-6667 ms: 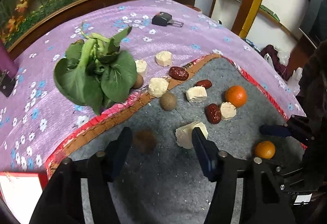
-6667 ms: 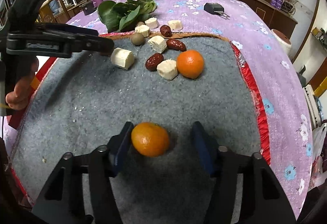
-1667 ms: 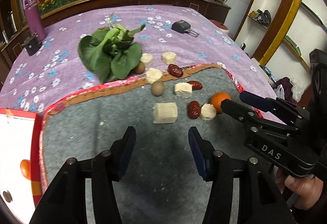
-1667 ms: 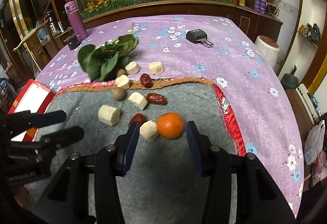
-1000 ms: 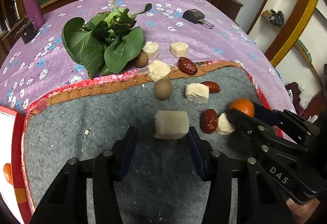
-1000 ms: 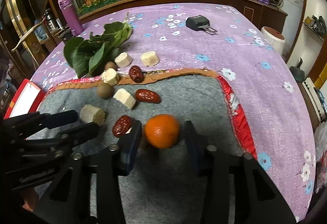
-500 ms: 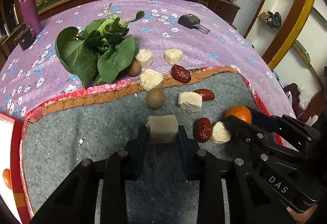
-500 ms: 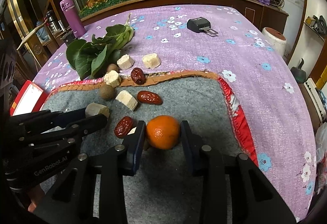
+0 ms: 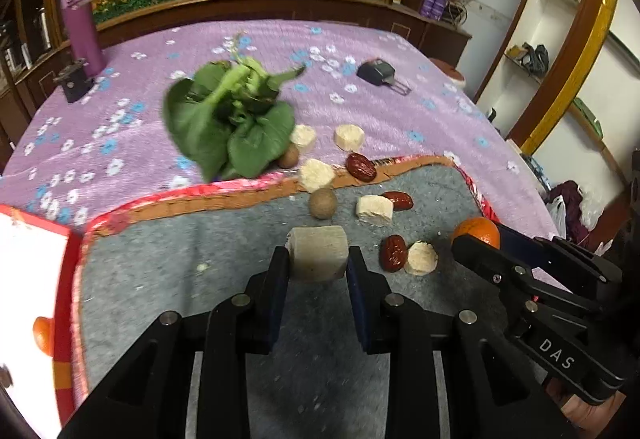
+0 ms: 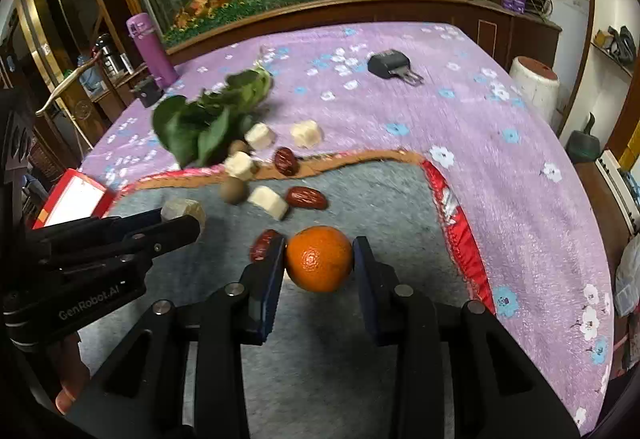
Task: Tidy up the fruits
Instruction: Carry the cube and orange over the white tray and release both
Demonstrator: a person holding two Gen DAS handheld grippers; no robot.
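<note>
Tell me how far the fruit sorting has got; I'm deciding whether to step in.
Done: one orange fruit lies on the white red-edged tray. In hand: left gripper clamps a pale cut chunk; right gripper clamps a round orange. Left: red dates, brown round fruits, other pale chunks.

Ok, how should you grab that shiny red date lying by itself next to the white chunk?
Probably across its narrow middle. The red date lies flat and long on the grey mat, so come down from above with one finger on its near side, one on its far side. The white chunk sits close by one end, so keep clear of the ends.
</note>
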